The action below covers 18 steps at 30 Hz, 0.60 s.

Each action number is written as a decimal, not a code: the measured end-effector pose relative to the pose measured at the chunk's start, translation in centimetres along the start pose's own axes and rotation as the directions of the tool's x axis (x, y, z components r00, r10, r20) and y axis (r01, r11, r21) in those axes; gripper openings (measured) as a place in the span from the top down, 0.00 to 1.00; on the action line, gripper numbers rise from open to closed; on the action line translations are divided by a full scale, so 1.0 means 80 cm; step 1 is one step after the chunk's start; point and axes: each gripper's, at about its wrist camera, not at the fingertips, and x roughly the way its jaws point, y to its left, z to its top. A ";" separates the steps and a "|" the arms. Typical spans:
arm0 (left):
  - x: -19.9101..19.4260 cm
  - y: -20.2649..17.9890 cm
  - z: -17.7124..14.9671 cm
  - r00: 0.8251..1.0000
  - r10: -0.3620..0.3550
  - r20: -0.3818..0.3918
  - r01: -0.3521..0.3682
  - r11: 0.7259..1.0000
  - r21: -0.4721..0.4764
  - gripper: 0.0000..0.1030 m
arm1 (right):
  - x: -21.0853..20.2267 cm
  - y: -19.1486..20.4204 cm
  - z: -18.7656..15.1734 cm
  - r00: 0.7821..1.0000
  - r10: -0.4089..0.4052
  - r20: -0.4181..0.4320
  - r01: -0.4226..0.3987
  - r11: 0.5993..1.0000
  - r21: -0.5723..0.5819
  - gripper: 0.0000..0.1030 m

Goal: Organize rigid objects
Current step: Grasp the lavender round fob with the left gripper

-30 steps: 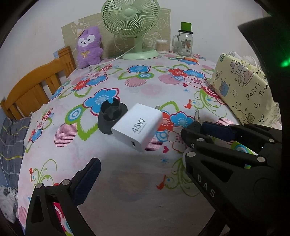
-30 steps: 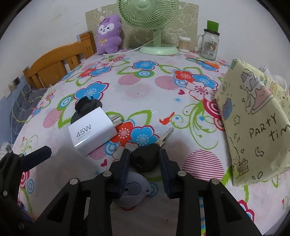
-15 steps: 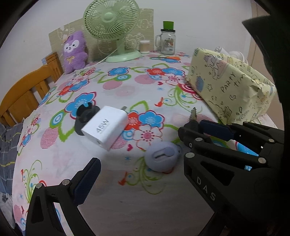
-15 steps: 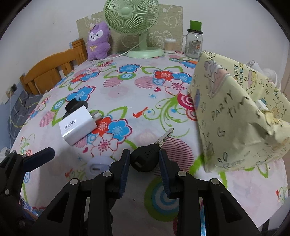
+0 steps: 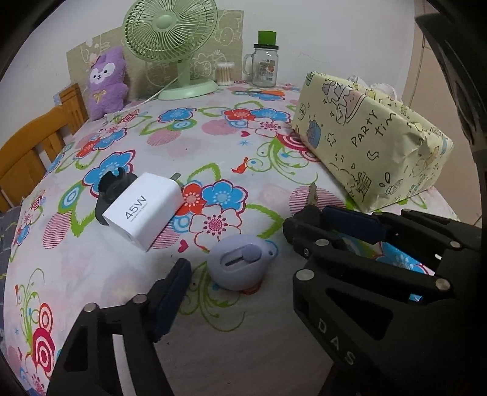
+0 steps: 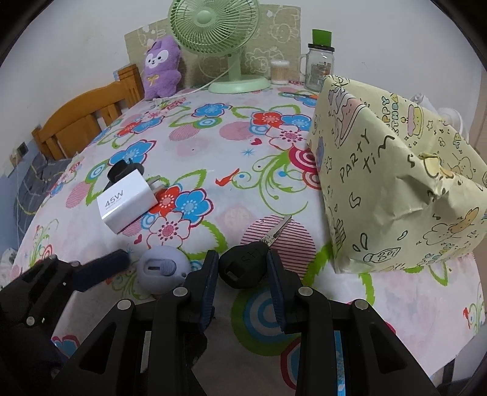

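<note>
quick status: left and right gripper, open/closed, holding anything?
Left gripper: jaws closing around the lilac round gadget; pads not on it yet.
Right gripper: shut on the black key.

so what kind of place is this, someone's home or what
Most likely a home: a table under a flowered tablecloth, a purple plush toy beside a green desk fan, and a wooden chair.

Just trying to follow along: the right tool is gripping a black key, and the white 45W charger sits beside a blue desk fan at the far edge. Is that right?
Not quite: the desk fan is pale green, not blue, as the right wrist view shows. The rest holds: the right tool grips the black key, but the white 45W charger lies well nearer than the fan.
</note>
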 end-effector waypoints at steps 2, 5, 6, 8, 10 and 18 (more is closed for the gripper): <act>0.001 0.001 0.002 1.000 0.004 0.007 -0.004 1.000 0.005 0.42 | 0.001 0.001 0.001 1.000 0.004 -0.002 -0.004 1.000 0.008 0.66; -0.001 0.006 0.004 1.000 -0.006 0.007 0.006 1.000 0.002 0.60 | 0.000 0.005 0.004 1.000 0.006 0.003 -0.006 1.000 0.006 0.66; -0.001 0.008 0.004 1.000 -0.012 0.005 0.012 1.000 -0.003 0.60 | -0.001 0.008 0.006 1.000 0.001 0.006 -0.001 1.000 0.000 0.66; -0.002 0.012 0.005 1.000 -0.005 0.005 0.005 1.000 -0.014 0.60 | -0.002 0.013 0.008 1.000 -0.003 0.010 0.003 1.000 -0.009 0.66; -0.004 0.015 0.005 1.000 0.001 0.010 -0.001 1.000 -0.015 0.60 | -0.002 0.017 0.009 1.000 0.000 0.011 0.000 1.000 -0.010 0.66; -0.020 0.022 0.007 0.999 0.024 0.034 -0.023 0.999 -0.023 0.60 | -0.016 0.027 0.016 0.999 -0.003 0.034 0.003 1.000 -0.021 0.66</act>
